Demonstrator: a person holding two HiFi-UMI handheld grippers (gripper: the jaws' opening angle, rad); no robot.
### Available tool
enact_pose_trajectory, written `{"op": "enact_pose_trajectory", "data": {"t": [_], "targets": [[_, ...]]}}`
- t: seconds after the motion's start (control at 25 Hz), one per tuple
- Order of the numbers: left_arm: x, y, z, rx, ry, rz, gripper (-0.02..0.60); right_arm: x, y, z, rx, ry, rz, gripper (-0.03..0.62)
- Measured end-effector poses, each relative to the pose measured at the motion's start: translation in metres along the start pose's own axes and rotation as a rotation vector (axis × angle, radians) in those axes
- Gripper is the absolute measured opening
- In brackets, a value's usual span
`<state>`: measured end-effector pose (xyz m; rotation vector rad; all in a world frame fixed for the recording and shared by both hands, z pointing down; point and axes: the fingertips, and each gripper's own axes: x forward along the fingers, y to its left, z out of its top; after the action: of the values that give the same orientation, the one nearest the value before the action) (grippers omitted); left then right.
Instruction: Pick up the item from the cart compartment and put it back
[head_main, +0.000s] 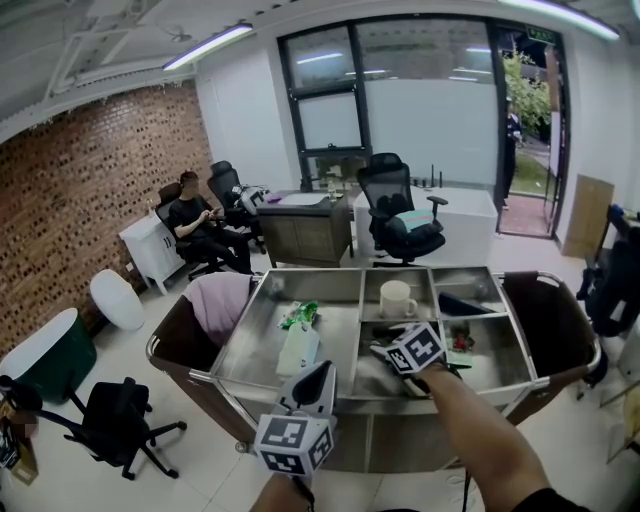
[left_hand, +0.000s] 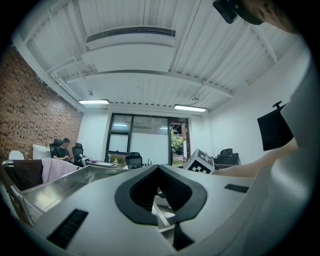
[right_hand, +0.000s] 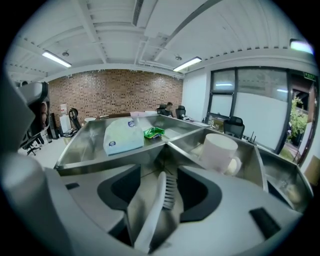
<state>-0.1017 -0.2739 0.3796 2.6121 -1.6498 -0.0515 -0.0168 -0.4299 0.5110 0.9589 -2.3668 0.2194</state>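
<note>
1. Between the widely parted jaws of the right tongs (right_hand: 160, 175), at the lower centre of the right gripper view, a white-handled brush (right_hand: 156, 196) is seen. Its handle runs toward the bottom of the frame and its bristles are turned to the right-hand jaw.
2. A clear gap is left between the handle and the left-hand jaw, so the brush is not being squeezed. Whether the bristles touch the other jaw cannot be told.
3. The brush is placed in the middle front compartment of the steel cart (head_main: 330, 271), which in the head view falls just right of centre, under the right tongs' marker cube.
4. Directly behind that compartment, a white mug (head_main: 396, 298) is seen standing upright in its own section.
5. To the left in the head view, the large compartment is occupied by a pale packet (head_main: 298, 350) and, above it, a green wrapper (head_main: 298, 316).
6. The left tongs (left_hand: 159, 170) are held level at the cart's front edge, at the lower centre of the head view. Their jaw tips are brought together, and nothing is gripped between them.
7. A pink cloth (head_main: 222, 300) is draped at the cart's left end.
8. At the upper left of the head view, a seated person (head_main: 200, 225) is visible near a brick wall.
</note>
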Motion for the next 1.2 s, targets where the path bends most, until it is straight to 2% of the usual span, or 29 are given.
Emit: {"op": "enact_pose_trajectory", "data": {"t": [0.12,0.2,0.24,0.32,0.72,1.2], "targets": [[-0.001,0.001,-0.002,-0.001,0.001,0.003,0.000,-0.002,-0.002,-0.001,0.005,-0.003,-0.004,0.246],[-0.001,0.001,-0.003,-0.002,0.002,0.005,0.000,-0.004,-0.004,0.000,0.005,-0.010,-0.020,0.209],[-0.001,0.001,-0.003,-0.002,0.002,0.005,0.000,-0.006,-0.005,0.001,0.006,-0.019,-0.032,0.169],[0.000,0.000,-0.002,0.000,0.002,0.002,0.000,-0.013,-0.008,0.006,0.021,-0.049,-0.053,0.015],[0.003,-0.005,-0.001,0.006,0.001,-0.012,0.000,-0.051,0.001,0.034,0.055,-0.172,-0.040,0.014],[0.006,-0.010,0.000,0.014,-0.001,-0.026,0.000,-0.171,0.028,0.070,0.057,-0.470,-0.070,0.013]]}}
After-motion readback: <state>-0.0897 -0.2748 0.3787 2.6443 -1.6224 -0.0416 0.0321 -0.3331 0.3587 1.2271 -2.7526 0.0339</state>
